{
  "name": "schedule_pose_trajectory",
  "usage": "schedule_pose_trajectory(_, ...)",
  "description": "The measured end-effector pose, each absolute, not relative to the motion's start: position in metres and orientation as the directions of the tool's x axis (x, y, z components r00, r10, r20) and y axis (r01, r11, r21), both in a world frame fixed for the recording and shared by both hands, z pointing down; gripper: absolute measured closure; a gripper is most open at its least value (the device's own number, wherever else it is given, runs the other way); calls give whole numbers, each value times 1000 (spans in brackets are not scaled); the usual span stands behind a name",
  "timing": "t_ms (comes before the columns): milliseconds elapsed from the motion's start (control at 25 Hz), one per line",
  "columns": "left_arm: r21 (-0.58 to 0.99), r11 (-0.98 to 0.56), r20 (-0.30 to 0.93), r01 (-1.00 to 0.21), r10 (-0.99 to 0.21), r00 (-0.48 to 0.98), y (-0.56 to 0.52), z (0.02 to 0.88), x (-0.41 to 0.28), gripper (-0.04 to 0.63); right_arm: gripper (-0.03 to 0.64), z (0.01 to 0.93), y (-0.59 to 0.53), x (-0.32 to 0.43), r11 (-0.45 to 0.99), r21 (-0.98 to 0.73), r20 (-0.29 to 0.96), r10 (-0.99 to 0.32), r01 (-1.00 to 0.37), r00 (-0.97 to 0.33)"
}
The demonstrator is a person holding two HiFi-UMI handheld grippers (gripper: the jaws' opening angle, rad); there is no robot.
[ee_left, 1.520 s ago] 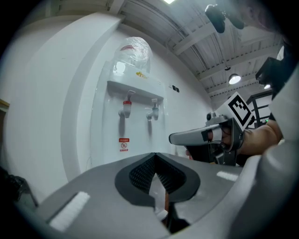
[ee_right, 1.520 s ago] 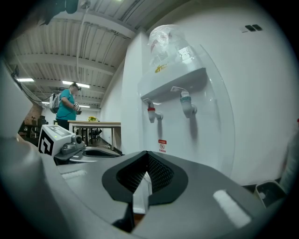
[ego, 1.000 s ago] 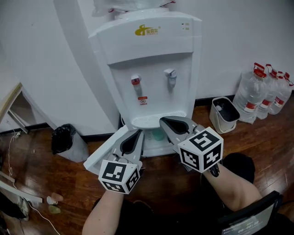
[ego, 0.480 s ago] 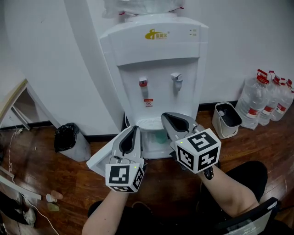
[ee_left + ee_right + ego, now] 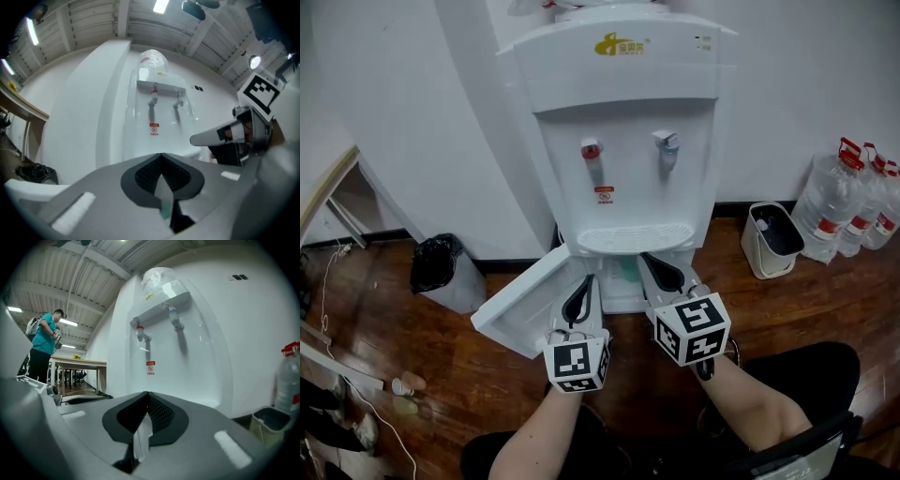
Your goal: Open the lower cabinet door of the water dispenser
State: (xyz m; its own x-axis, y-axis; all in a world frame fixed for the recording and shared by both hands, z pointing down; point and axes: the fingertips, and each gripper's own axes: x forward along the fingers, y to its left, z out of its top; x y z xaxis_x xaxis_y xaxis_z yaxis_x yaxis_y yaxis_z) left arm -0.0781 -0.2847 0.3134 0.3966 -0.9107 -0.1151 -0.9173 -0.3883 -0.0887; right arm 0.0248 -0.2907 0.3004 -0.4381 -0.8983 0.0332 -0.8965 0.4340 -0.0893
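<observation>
My left tool [image 5: 584, 286] points at the foot of the dispenser [image 5: 623, 141]. Its jaws have just been opening and now stand a narrow way apart, with nothing between them. My right tool [image 5: 659, 267] is just beside it, jaws closed together and empty. Both tips sit below the drip tray [image 5: 633, 237], in front of the open lower cabinet, where something green [image 5: 626, 275] shows inside.

The cabinet door [image 5: 525, 305] is already open, swung out to the left of my left tool, with its white inner face turned up.

Above the tray the white front carries a red tap [image 5: 592, 150] and a grey tap [image 5: 666, 143], with a small red label under the red one.

The floor [image 5: 441, 366] is dark glossy wood and the wall [image 5: 394, 94] behind is plain white. A black bin bag [image 5: 436, 267] stands to the left at the wall, and a desk edge [image 5: 328, 187] lies further left. To the right stand a white bin [image 5: 772, 239] and then a cluster of water bottles [image 5: 853, 187] with red caps.

In the right gripper view a person [image 5: 44, 343] in a teal shirt stands far off under strip lights.
</observation>
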Motion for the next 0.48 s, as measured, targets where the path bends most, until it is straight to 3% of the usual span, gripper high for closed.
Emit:
schedule_pose_trajectory(280, -47, -399, 23, -916, -917, 398, -297, 387, -74, 480, 615, 358, -297, 22, 402, -97, 72, -910, -910, -409)
schedule_pose_trajectory(480, 14, -386, 50, -922, -921, 386, -308, 409, -72, 482, 614, 387, -308, 32, 342, -58, 91, -934, -938, -346)
